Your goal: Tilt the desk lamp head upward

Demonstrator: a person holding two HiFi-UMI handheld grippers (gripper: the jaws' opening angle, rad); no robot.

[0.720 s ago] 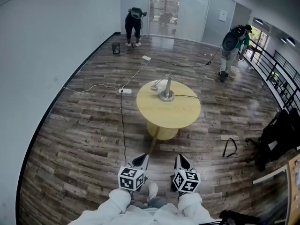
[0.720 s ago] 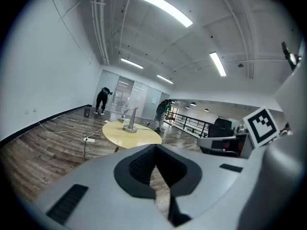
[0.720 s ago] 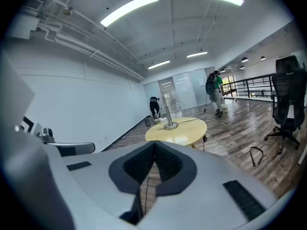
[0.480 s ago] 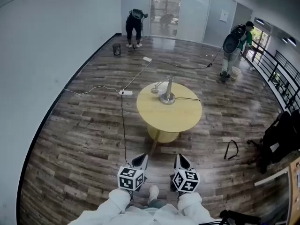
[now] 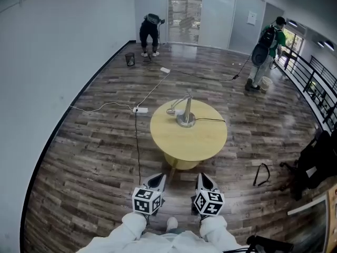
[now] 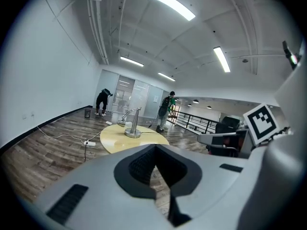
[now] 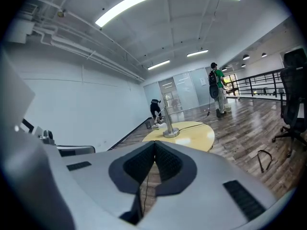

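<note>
A silver desk lamp [image 5: 185,114] stands on a round yellow table [image 5: 189,141] ahead of me, its head [image 5: 172,110] drooping to the left on a bent arm. The lamp [image 6: 132,126] also shows in the left gripper view and the lamp [image 7: 168,123] in the right gripper view. My left gripper [image 5: 158,180] and right gripper [image 5: 204,181] hang side by side near my body, well short of the table. Both are shut with nothing between the jaws.
A black cable [image 5: 138,141] runs over the wood floor from a white power strip [image 5: 139,109] to the table's left. A black strap [image 5: 258,173] lies on the floor at right, by a black chair [image 5: 316,162]. Two people [image 5: 149,33] work at the far end; railing at right.
The table and lamp have come slightly closer and lower in the head view as I move forward. Both grippers keep their place and stay shut.
</note>
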